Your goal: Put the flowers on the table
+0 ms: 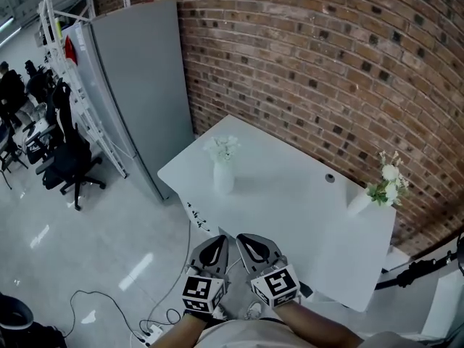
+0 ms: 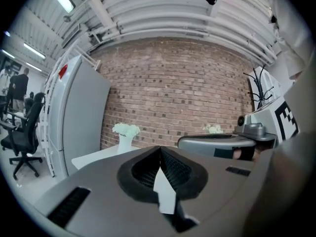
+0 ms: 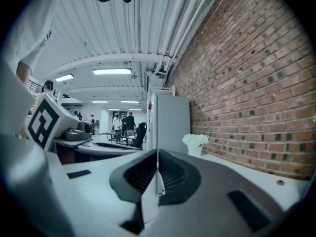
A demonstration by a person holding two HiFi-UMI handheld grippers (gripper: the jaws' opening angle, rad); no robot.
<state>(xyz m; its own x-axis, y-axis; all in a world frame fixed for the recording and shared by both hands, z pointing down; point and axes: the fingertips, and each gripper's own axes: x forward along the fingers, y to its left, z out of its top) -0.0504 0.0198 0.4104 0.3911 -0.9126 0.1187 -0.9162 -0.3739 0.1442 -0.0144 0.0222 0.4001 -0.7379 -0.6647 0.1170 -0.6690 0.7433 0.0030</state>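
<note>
L gripper [image 1: 215, 243] & R gripper [image 1: 254, 243] sit side by side at the near edge of the white table [image 1: 290, 223], both pointing across it toward the brick wall [image 1: 326, 64]. L jaws are pressed together, pads meeting, nothing btwn them. R jaws are the same: closed tight & empty.

Two lots of flowers stand on the table. 1st bouquet [image 1: 223, 149] is small white blooms in a tight bunch, in a slim white vase [image 1: 223, 180], upright. It's ahead of both jaw pairs & well apart from the tips: left of the jaw line in L gripper view, right of it in R gripper view. 2nd bouquet [image 1: 389, 180] is white blooms w/ green leaves & thin sprigs, in a white vase [image 1: 360, 203], far ahead-right of R jaws, by the wall.

A round grommet [image 1: 330, 178] sits in the tabletop btwn the two vases. A grey cabinet [image 1: 138, 85] stands ahead-left of L jaws, w/ a black office chair [image 1: 69, 158] further left.
</note>
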